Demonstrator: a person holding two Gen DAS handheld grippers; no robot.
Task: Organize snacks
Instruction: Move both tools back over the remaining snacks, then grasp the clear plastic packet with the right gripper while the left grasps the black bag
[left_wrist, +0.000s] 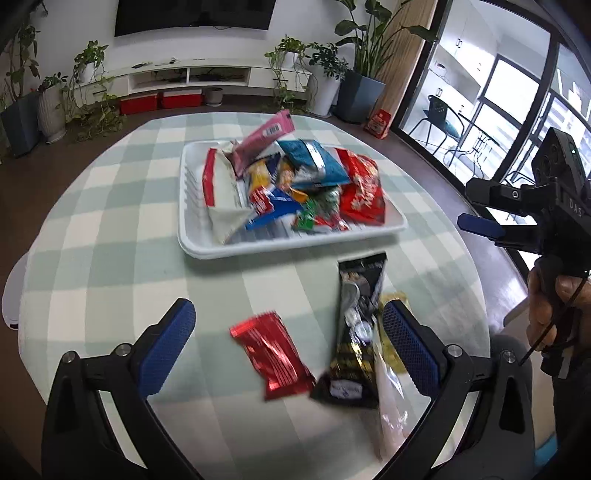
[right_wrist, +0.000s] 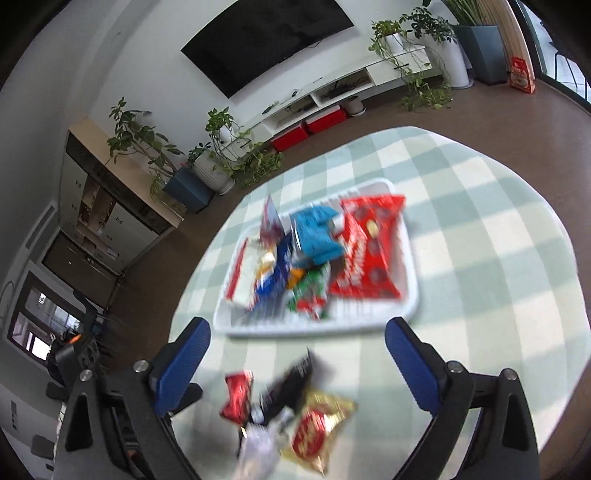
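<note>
Tray (left_wrist: 207, 251): white, on the checked worktop (left_wrist: 110, 236), heaped with snack packets; a pink bar (left_wrist: 264, 138) juts over the far rim.

Loose on worktop, near the tray's front edge: red packet (left_wrist: 273, 356), black packet (left_wrist: 356, 328), gold packet (right_wrist: 319, 432), clear bag (left_wrist: 389, 391), overlapping.

Left gripper (left_wrist: 288, 347): fingers spread wide, grasping nothing. Right gripper (right_wrist: 295, 365): likewise released and empty.

Risks: overlapped foil packets may slide or lift together; adding to the heap could tip the pink bar out.

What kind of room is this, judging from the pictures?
Most likely a home living room: a wall-mounted television above a low white media cabinet, many potted plants, and a table with a checked cloth.
</note>
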